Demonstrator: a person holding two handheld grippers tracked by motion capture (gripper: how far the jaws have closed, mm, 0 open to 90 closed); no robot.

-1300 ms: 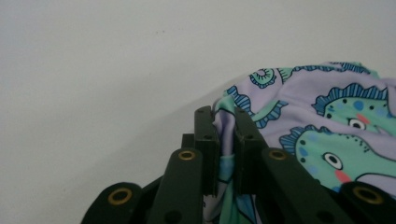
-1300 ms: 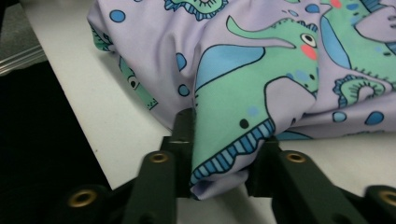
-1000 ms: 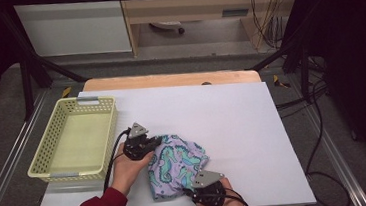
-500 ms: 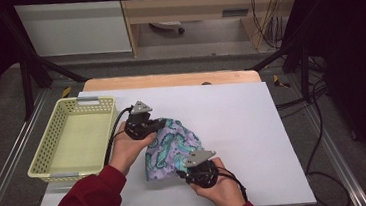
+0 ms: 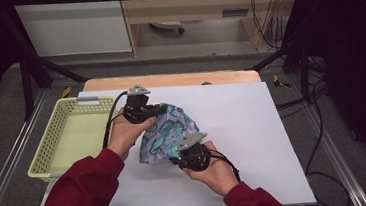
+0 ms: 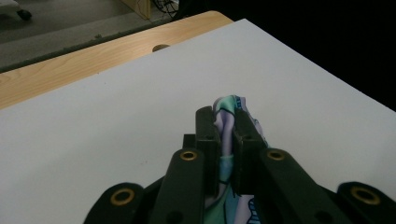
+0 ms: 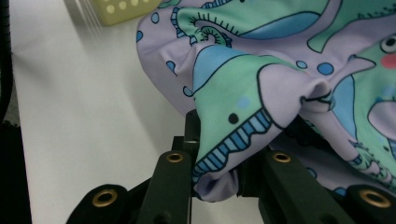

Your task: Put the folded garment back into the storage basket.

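Cloth [image 5: 166, 134]: patterned, held up over white surface [image 5: 254, 142], btwn both grippers. L gripper [image 5: 157, 110] clamped on top edge; R gripper [image 5: 178, 156] clamped on lower edge. Basket [image 5: 43, 160]: yellow, left of cloth, nothing in it.

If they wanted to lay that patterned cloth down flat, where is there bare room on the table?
The white tabletop is bare to the right of the purple-and-teal patterned cloth, out to its right edge, and along the far wooden strip. It is crowded on the left, where the pale yellow plastic basket sits beside the left gripper.
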